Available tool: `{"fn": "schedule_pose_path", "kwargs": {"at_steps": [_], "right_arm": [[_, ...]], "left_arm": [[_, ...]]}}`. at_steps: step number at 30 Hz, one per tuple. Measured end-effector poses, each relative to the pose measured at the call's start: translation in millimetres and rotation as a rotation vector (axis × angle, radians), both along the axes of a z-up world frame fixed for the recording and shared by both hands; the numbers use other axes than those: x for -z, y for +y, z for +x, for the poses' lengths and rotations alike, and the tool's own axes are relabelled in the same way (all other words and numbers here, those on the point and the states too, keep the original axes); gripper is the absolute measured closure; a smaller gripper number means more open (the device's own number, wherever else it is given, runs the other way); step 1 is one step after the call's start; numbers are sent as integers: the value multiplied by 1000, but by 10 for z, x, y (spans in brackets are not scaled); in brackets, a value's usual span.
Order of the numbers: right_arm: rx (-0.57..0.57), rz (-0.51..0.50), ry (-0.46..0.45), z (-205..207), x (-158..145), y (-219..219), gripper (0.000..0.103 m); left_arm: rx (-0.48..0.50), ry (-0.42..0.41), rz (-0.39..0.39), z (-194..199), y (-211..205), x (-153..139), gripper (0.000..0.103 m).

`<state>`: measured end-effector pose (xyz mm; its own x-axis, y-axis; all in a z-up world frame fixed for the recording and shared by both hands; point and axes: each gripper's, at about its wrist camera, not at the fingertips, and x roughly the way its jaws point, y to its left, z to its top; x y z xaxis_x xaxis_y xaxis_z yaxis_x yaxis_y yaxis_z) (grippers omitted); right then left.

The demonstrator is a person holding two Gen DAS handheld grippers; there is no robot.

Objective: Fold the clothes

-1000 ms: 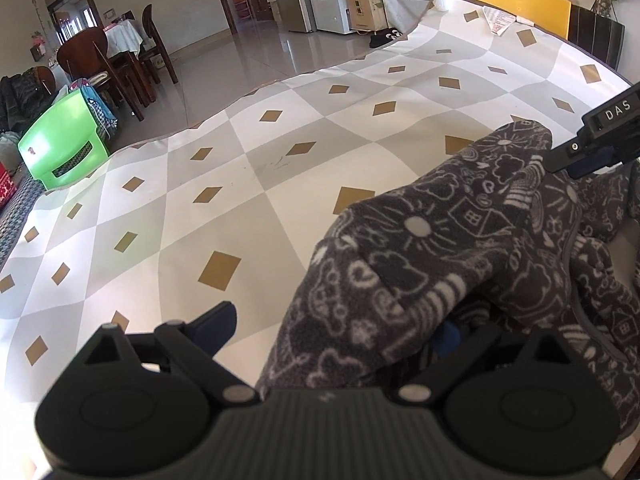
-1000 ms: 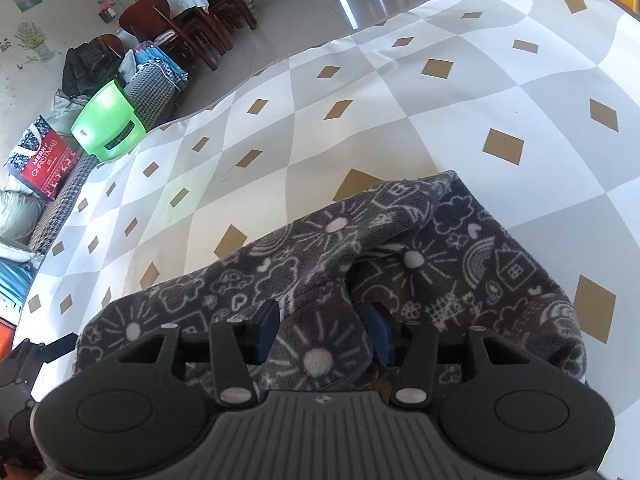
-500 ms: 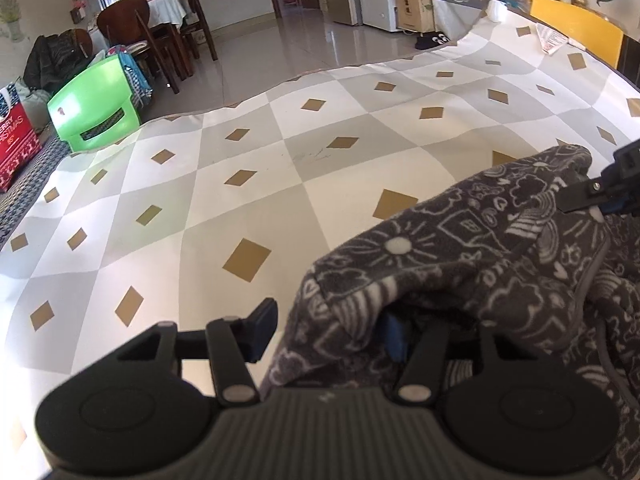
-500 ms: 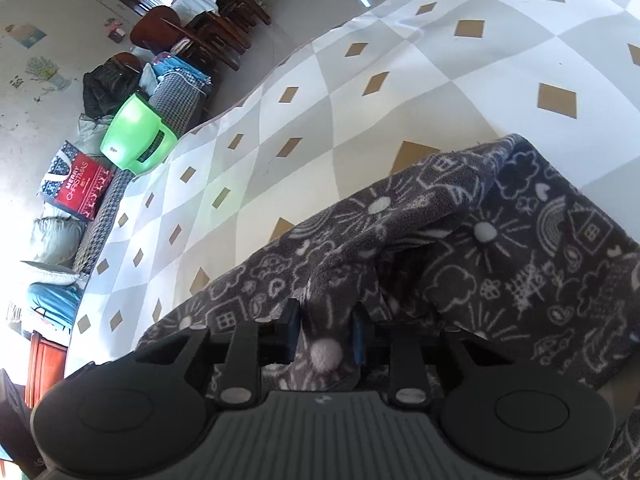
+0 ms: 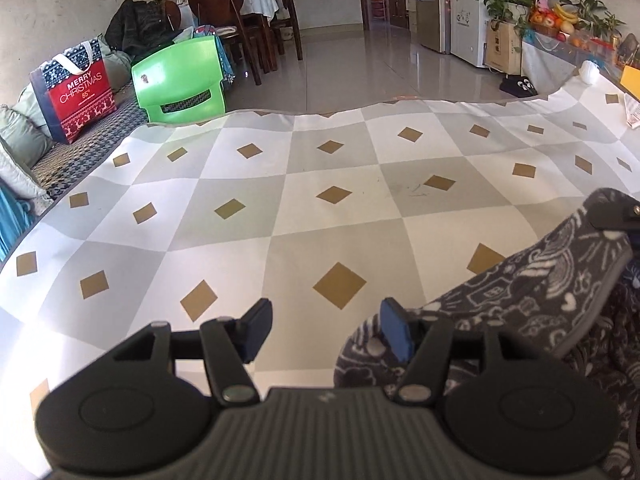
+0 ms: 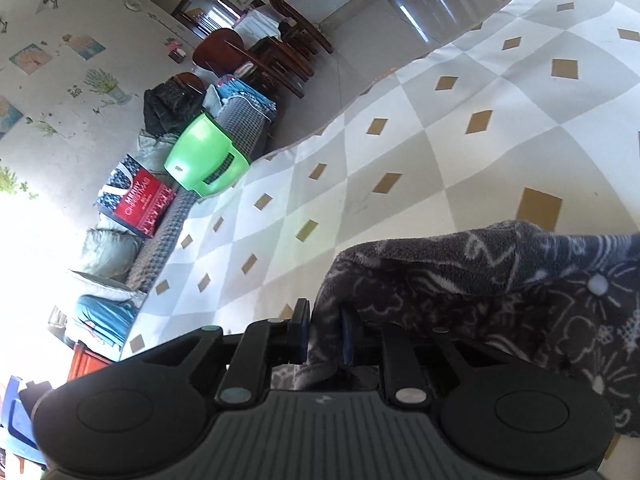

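The right claw is squeezed shut on a fold of the gray fleece, which is lifted off the checkered cloth. The left claw is spread wide, with nothing pinched; the fleece lies against its right finger. The held edge should be kept tight and pulled flat. The right claw is tipped sideways; the left is held level and low.

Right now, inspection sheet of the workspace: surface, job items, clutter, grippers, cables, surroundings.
Surface: grey-and-white checked tablecloth with tan diamonds, mostly bare.
Job's things: dark grey fleece garment with white doodle print, bunched at the right.
Clutter: printed paper at the far right edge.
Grippers: left gripper open, fingers wide, right finger against the garment; right gripper shut on the garment.
Cables: nothing seen.
Surroundings: green plastic chair, red Christmas gift bag, dark wooden dining chairs, tiled floor.
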<state>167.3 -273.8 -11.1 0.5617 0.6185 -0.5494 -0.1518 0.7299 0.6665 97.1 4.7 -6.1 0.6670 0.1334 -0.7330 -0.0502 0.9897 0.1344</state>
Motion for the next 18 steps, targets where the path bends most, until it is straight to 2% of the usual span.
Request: {"fn": "schedule_pose_path", "kwargs": {"at_steps": [3, 5, 8, 12, 15, 18], "right_arm": [[60, 12, -28, 40, -29, 84, 82], [88, 1, -50, 46, -58, 125, 70], [76, -25, -81, 57, -118, 178, 61], [103, -29, -89, 60, -152, 119, 57], [134, -18, -77, 73, -151, 15, 56], [152, -19, -42, 95, -138, -70, 51]], "left_arm": [[49, 17, 4, -29, -74, 11, 32], [79, 37, -6, -47, -126, 41, 27], [120, 63, -17, -75, -220, 96, 19], [175, 113, -57, -95, -320, 170, 17], [215, 126, -54, -140, -422, 219, 7], [246, 141, -41, -161, -498, 274, 4]]}}
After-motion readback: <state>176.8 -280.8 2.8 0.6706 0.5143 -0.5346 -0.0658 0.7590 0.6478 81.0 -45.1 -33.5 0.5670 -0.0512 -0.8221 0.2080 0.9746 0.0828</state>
